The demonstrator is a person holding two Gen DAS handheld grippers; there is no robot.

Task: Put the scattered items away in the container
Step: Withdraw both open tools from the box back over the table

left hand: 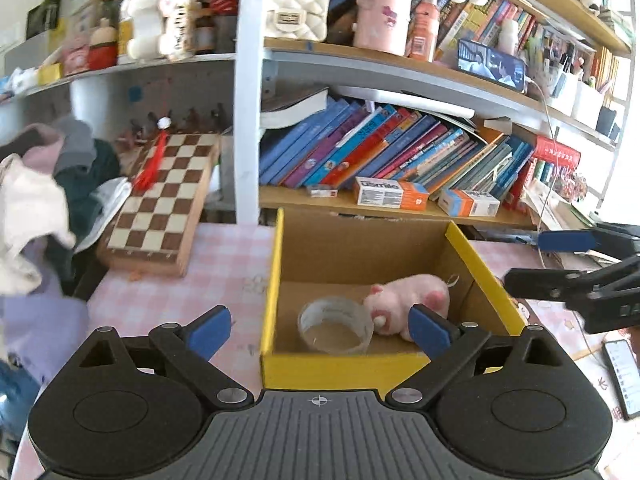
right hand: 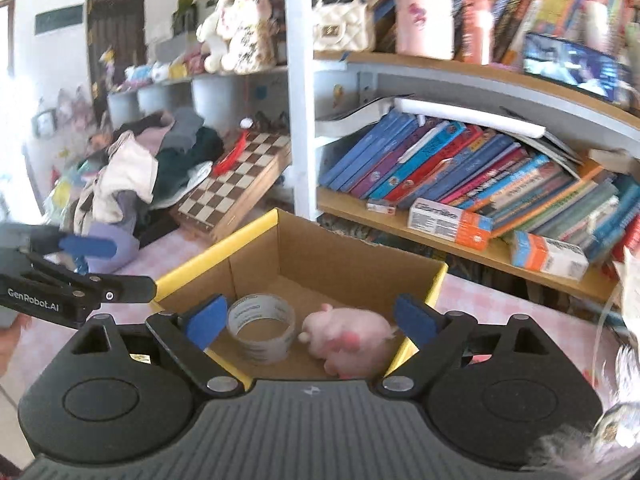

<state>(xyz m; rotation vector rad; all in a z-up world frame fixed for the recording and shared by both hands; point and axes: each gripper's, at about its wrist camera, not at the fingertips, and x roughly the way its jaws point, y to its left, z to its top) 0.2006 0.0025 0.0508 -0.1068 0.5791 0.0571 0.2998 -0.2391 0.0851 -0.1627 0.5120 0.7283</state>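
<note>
Both tongs hang spread wide and empty over the near edge of the box: left tongs, right tongs. Inside on the box floor, the tape roll lies flat, with the pink plush pig just beside it. The box sits on the pink checked bench.

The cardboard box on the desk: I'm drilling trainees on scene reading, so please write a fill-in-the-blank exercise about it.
1. The cardboard box has rims coloured ____.
2. Next to the tape roll in the box lies a pink plush ____.
3. The left gripper and the right gripper both have their jaws ____.

Missing words: yellow; pig; open
</note>
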